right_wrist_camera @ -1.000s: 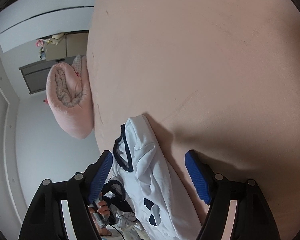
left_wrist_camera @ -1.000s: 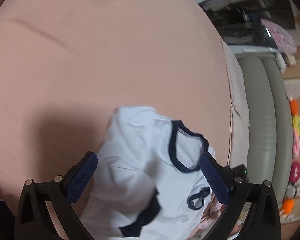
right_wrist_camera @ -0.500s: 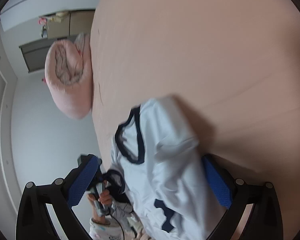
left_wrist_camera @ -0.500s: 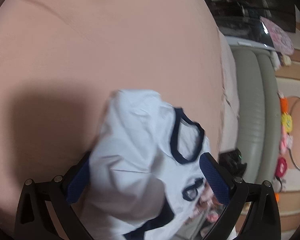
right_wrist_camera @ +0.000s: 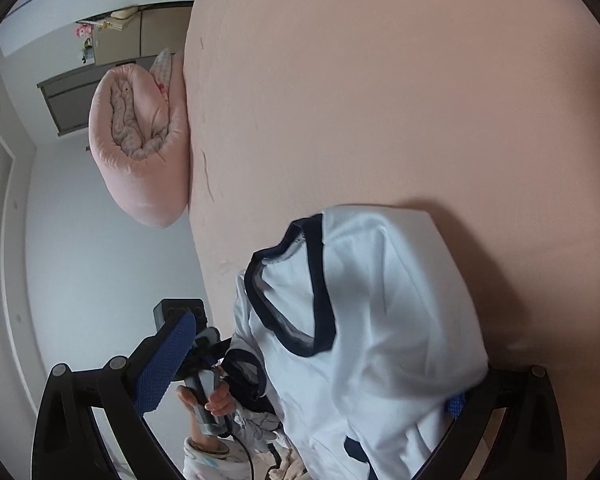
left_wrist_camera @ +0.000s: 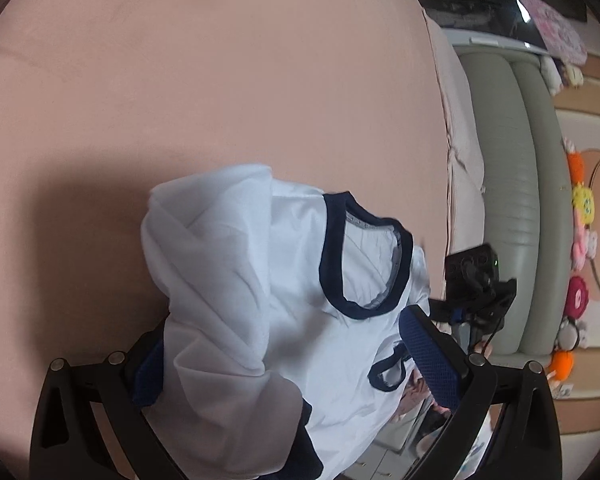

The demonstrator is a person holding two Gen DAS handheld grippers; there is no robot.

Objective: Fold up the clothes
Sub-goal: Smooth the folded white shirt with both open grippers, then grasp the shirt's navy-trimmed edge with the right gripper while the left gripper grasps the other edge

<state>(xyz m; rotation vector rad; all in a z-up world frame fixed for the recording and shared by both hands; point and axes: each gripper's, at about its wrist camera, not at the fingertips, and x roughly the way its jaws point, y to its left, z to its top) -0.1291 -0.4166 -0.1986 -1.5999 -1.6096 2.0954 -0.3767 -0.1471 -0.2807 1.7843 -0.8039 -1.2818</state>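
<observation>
A white T-shirt with navy collar and sleeve trim lies bunched on the pink bed sheet. In the left wrist view my left gripper is open, its blue pads wide apart, with shirt fabric draped between them and over the left pad. In the right wrist view the shirt fills the space between the open fingers of my right gripper; cloth covers the right pad. The left pad is bare. The other gripper and the hand holding it show beyond each shirt edge.
A rolled pink duvet lies at the bed's edge. A grey-green padded headboard with plush toys runs along the right side. Wardrobe and white wall stand behind the duvet.
Both grippers have moved forward onto the shirt. The cloth, lying flat a second ago, is now bunched up and draped over the inner pads. Jaws stay wide.
</observation>
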